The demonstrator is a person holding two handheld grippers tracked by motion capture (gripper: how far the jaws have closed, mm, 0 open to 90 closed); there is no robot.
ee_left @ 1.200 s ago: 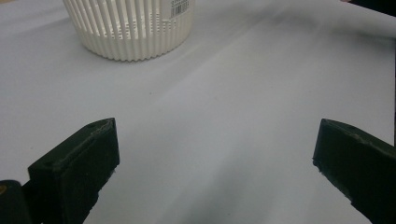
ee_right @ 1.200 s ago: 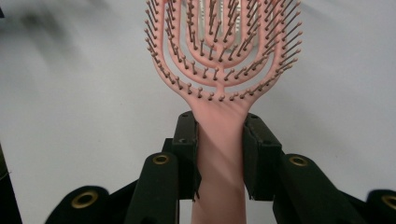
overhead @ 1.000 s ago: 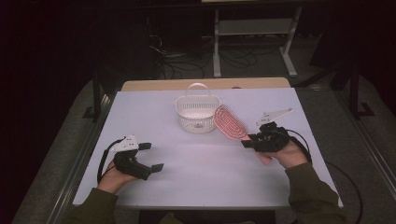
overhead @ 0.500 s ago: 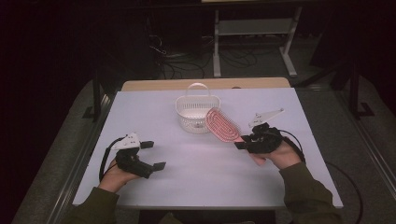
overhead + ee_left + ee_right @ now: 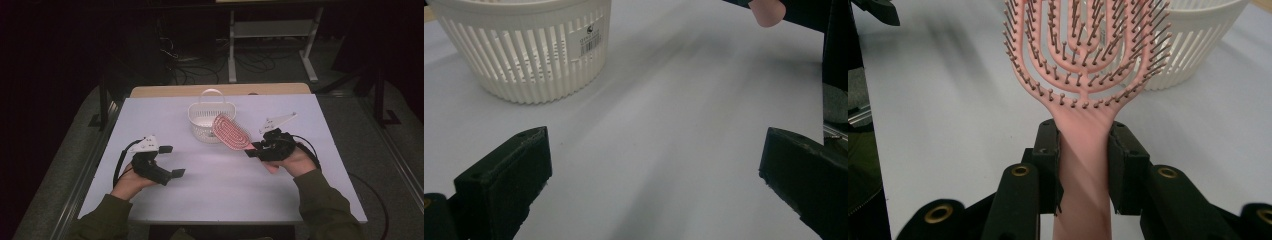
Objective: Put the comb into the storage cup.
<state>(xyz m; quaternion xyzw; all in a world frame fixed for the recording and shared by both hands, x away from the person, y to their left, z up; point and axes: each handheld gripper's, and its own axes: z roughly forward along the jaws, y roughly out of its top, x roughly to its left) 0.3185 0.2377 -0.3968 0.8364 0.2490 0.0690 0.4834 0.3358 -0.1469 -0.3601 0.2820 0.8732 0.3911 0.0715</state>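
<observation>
The right gripper (image 5: pixel 253 151) has its jaws clamped on the handle of a pink brush (image 5: pixel 231 131), holding it off the table (image 5: pixel 210 195) with the bristled head tilted up and toward the white basket (image 5: pixel 206 120), its tip at the basket's near rim. In the right gripper view the brush (image 5: pixel 1083 65) stands between the two pads, bristles facing the camera, the basket (image 5: pixel 1198 40) behind it. The left gripper (image 5: pixel 172 161) hangs over the table's left side with jaws wide apart and nothing between them, well apart from the basket (image 5: pixel 524 45).

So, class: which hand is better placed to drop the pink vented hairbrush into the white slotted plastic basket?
Right: the right gripper clamps the pink hairbrush beside the white basket.
</observation>
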